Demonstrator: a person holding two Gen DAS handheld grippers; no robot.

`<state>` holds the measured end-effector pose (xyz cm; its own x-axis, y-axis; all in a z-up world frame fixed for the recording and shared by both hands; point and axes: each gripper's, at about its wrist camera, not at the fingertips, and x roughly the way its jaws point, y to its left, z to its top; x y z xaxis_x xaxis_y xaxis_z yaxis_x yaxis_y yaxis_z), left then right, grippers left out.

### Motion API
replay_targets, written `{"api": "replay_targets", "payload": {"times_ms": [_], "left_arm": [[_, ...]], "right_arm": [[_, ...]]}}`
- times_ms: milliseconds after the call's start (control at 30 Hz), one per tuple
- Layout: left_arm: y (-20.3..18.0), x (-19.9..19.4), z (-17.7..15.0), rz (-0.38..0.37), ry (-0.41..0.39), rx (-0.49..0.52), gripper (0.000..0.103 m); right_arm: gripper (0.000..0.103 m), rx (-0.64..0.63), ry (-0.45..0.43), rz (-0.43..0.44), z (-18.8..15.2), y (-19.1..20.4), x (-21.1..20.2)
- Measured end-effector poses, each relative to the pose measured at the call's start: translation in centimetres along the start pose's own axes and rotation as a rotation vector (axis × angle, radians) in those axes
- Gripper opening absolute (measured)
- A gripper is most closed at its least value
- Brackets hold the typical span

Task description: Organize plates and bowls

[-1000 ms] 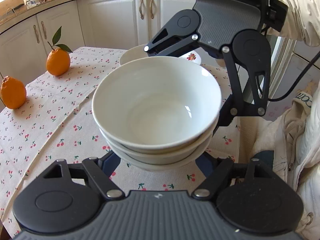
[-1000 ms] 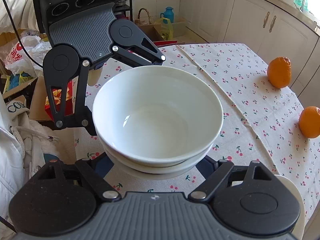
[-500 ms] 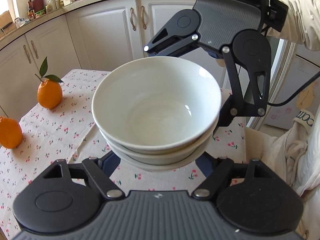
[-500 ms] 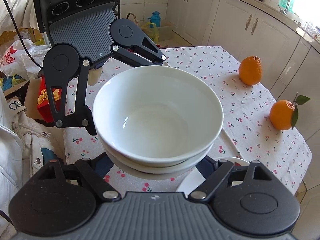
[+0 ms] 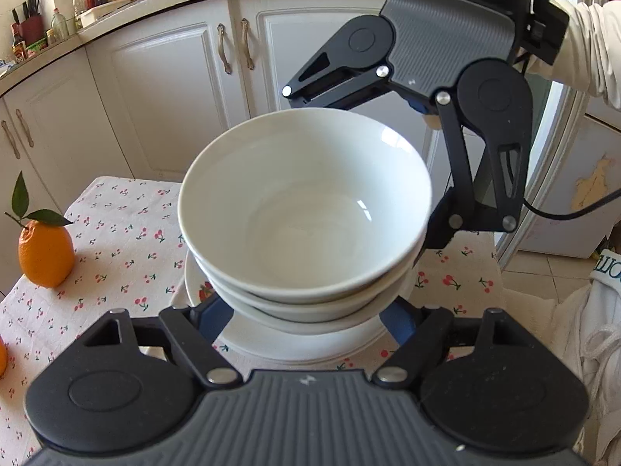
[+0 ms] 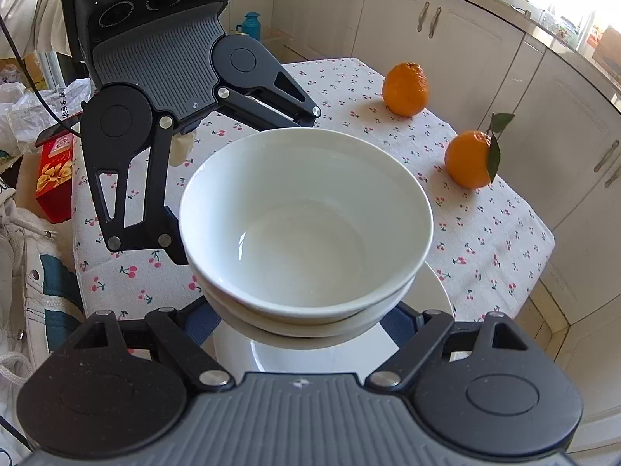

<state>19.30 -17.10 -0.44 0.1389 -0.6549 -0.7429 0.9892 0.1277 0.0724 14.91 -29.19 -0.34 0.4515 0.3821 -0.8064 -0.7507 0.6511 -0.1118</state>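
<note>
A stack of three white bowls (image 5: 306, 213) hangs in the air between both grippers, which face each other. My left gripper (image 5: 306, 320) is shut on the stack's near side, blue pads against the lower bowls. From the opposite side, my right gripper (image 6: 306, 322) grips the same bowl stack (image 6: 306, 229). Directly beneath lies a white plate (image 5: 310, 347) on the cherry-print tablecloth (image 5: 128, 248). In the right wrist view the plate's rim (image 6: 436, 291) shows to the right of the bowls. The stack is apart from the plate.
One orange with a leaf (image 5: 45, 252) sits left of the plate. Both oranges (image 6: 405, 87) (image 6: 467, 159) appear in the right wrist view. A red box (image 6: 54, 174) lies beyond the table's left edge. White cabinets (image 5: 163, 89) stand behind. A person's sleeve (image 5: 582, 46) is at upper right.
Both grippers have carried the bowl stack across the table, still held. The white plate has come into place under the stack, and the oranges have slid sideways in both views.
</note>
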Motion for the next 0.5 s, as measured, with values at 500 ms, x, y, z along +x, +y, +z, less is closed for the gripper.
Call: {"api": "replay_targets", "payload": {"times_ms": [500], "left_arm": [[0.4,2.9,0.9,-0.011,0.047,-0.005,0.081]], "right_arm": [[0.09,0.089,-0.002,0.042,-2.6,-3.1,1.7]]}}
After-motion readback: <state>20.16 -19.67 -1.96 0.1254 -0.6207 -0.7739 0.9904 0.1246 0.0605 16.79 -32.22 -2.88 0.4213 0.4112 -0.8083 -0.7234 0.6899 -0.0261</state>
